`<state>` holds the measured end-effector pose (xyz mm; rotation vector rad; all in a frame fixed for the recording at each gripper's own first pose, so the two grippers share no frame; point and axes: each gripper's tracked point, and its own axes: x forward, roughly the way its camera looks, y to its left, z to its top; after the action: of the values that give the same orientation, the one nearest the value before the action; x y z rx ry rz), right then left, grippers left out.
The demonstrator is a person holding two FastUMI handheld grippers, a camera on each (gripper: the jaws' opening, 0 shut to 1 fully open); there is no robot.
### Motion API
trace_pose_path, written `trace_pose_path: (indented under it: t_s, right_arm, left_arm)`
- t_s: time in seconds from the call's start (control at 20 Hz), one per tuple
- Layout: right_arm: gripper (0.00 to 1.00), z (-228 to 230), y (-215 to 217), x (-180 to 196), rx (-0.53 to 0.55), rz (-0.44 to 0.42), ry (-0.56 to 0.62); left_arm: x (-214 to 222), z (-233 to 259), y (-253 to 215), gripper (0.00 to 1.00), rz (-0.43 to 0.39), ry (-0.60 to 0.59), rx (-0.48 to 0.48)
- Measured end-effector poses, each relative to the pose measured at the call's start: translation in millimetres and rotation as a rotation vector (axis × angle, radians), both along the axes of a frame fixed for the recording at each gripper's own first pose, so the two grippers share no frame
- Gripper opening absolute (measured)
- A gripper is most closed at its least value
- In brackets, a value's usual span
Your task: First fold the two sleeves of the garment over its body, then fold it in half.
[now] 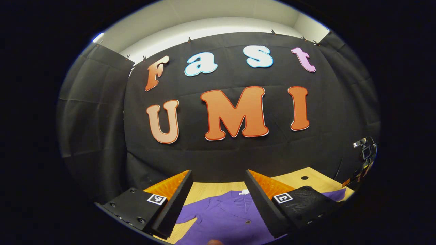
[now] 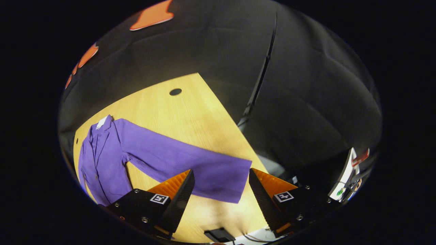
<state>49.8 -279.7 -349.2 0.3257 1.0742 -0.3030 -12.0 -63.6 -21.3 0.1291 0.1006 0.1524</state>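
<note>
Both grippers, left (image 1: pixel 218 200) and right (image 2: pixel 221 194), are hovering released and empty above the purple garment (image 2: pixel 112 156) lying at nine o'clock on the table (image 2: pixel 190 112), its sleeve (image 2: pixel 190 166) apparently unfolded, leaving every fold pending.

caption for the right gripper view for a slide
Right gripper, fingers open, hovers above the cuff of the purple garment's outstretched sleeve on the wooden table.
</note>
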Motion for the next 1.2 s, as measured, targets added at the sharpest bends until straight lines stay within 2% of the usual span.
trace_pose_path:
  t_s: [0.1,0.4,0.75,0.8,0.85,0.95,1.05,1.1,1.15,1.2]
  right_arm:
    - [0.96,-15,0,-6,0.090,-0.024,0.070]
    - [0.96,-59,0,-16,0.237,-0.069,0.199]
    - [0.92,-92,8,-20,0.245,-0.117,0.272]
    - [0.91,-91,4,-25,0.203,-0.113,0.296]
    - [0.89,-97,-1,-21,0.172,-0.107,0.274]
    - [0.81,-95,-1,-24,0.136,-0.098,0.286]
    - [0.80,-96,0,-23,0.120,-0.076,0.278]
    - [0.55,-95,0,-22,0.118,-0.063,0.267]
    - [0.59,-96,-1,-21,0.119,-0.053,0.256]
    - [0.43,-96,-3,-16,0.123,-0.059,0.239]
  left_arm:
    - [0,-5,-3,1.00,-0.006,0.017,0.010]
    - [-1,-21,-11,0.98,-0.005,0.072,0.019]
    - [-9,-39,-5,0.98,0.024,0.133,0.030]
    - [-10,-40,-4,0.98,0.028,0.136,0.035]
    - [-10,-40,-4,1.00,0.032,0.140,0.037]
    - [-11,-42,-4,0.98,0.037,0.145,0.038]
    - [-14,-43,-3,0.98,0.042,0.152,0.045]
    - [-16,-44,-3,0.98,0.042,0.157,0.049]
    - [-17,-45,-3,0.98,0.043,0.162,0.055]
    - [-19,-45,-2,0.98,0.044,0.162,0.058]
